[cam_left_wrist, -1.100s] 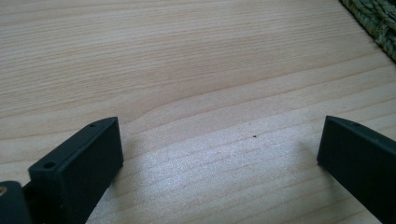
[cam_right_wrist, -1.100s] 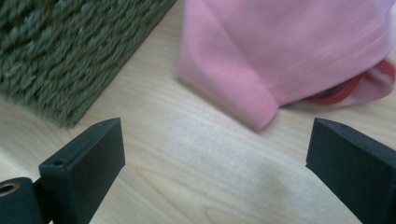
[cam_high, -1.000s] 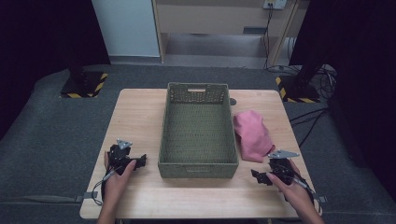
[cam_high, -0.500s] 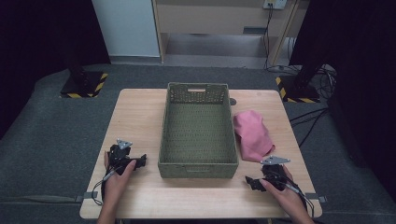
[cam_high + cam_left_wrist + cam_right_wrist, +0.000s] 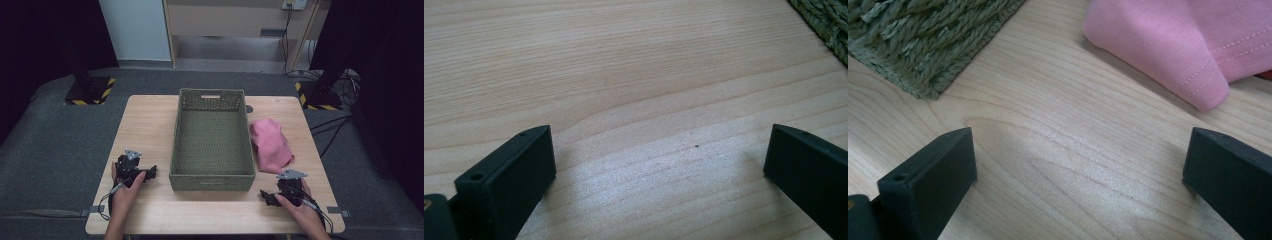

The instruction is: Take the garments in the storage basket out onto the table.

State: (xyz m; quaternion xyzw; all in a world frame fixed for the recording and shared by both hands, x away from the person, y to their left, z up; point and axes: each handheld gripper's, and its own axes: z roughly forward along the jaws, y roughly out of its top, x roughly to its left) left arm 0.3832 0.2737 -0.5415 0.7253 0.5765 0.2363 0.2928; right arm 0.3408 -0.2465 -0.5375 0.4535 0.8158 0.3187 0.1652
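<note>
A green woven basket [image 5: 212, 181] stands in the middle of the wooden table [image 5: 150, 125]. A folded pink cloth [image 5: 270, 143] lies on the table to its right. My left gripper [image 5: 150, 172] rests low on the table left of the basket's front corner, open, with bare wood between its jaws [image 5: 659, 150]. My right gripper [image 5: 266, 196] sits near the front edge, right of the basket. It is open and its jaws have just been opening, with nothing between them [image 5: 1080, 155]. In the right gripper view the pink cloth [image 5: 1188, 45] lies ahead and the basket [image 5: 933, 45] to the left.
The basket's corner [image 5: 824, 20] shows at the top right of the left gripper view. Grey carpet [image 5: 60, 150] surrounds the table. Yellow-black striped stand bases [image 5: 90, 92] sit on the floor beyond the back corners, with cables [image 5: 345, 80] at the right.
My right gripper has come down and towards the front edge, a little leftwards, away from the pink cloth. The left gripper has stayed put.
</note>
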